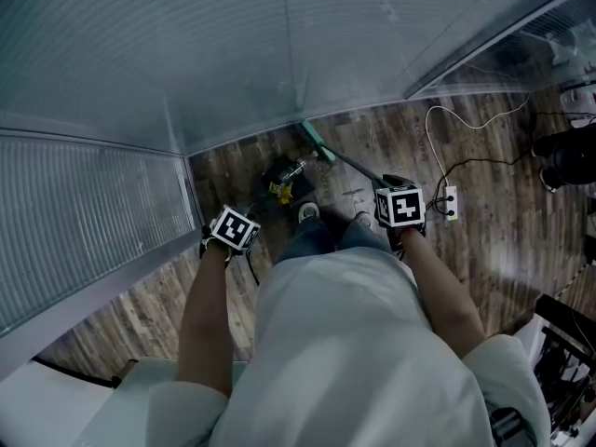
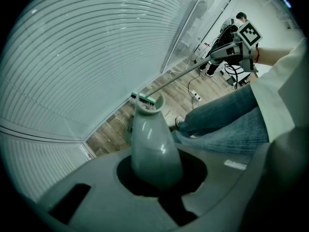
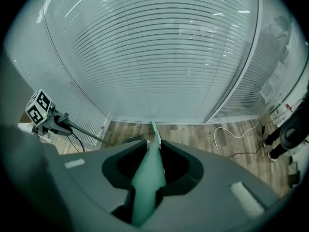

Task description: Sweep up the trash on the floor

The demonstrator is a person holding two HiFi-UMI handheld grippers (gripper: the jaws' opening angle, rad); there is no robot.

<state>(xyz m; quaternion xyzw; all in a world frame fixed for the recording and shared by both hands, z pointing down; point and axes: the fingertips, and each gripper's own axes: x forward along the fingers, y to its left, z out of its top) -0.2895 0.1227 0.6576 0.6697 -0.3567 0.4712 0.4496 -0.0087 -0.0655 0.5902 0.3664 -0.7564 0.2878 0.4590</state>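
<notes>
Two tools are at work in the head view. The left gripper (image 1: 237,237) is on the person's left side and the right gripper (image 1: 398,214) is on the right, with the person's feet between them. On the brown wooden plank floor (image 1: 484,250), close to the corner of the ribbed glass wall (image 1: 233,54), stands a dark long-handled dustpan (image 1: 279,171). A small yellow scrap of trash (image 1: 281,192) lies at it, but whether inside or at its lip I cannot tell. The green bristle broom head (image 1: 315,141) rests on the floor just beyond the pan. I judge this position lets it draw dirt toward the pan's mouth.

The left gripper view shows the jaws clenched on a smooth grey plastic handle (image 2: 153,144), which runs forward and downward. I take it for the dustpan's handle, gripped so that the pan stands firm while the broom pushes.

The right gripper view shows the jaws closed around the pale green broom shaft (image 3: 148,178), which leads straight away toward the corner. With a hold at this height the broom can be swung in short strokes. The sweeping seems close to its end, with the trash already at the pan.
</notes>
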